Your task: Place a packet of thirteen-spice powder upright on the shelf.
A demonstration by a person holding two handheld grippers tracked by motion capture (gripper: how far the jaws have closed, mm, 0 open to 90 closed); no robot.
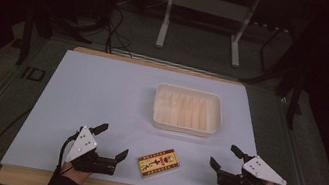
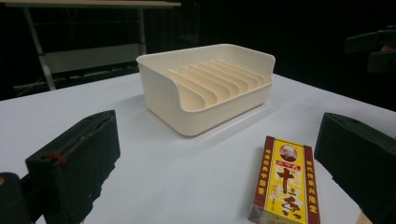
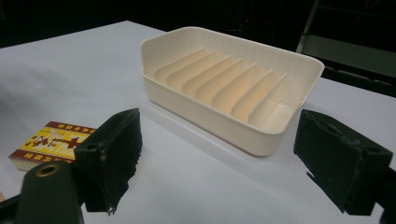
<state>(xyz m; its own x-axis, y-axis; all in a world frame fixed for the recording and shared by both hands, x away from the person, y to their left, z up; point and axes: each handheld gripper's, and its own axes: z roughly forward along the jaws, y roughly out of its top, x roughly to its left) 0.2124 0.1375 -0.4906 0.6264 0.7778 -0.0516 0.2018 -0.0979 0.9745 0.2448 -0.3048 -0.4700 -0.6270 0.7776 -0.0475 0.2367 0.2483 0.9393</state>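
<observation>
Near the table's (image 1: 101, 92) front edge, the left gripper (image 1: 113, 142) and right gripper (image 1: 224, 155) hover spread wide, holding nothing, flanking a yellow box (image 1: 158, 163) lying flat before an empty ribbed cream tray (image 1: 187, 109).

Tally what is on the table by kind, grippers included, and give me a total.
Cream ribbed tray: 1
Red and yellow box: 1
Grippers: 2, the left gripper and the right gripper, both with jaws apart and holding nothing
Total: 4
</observation>
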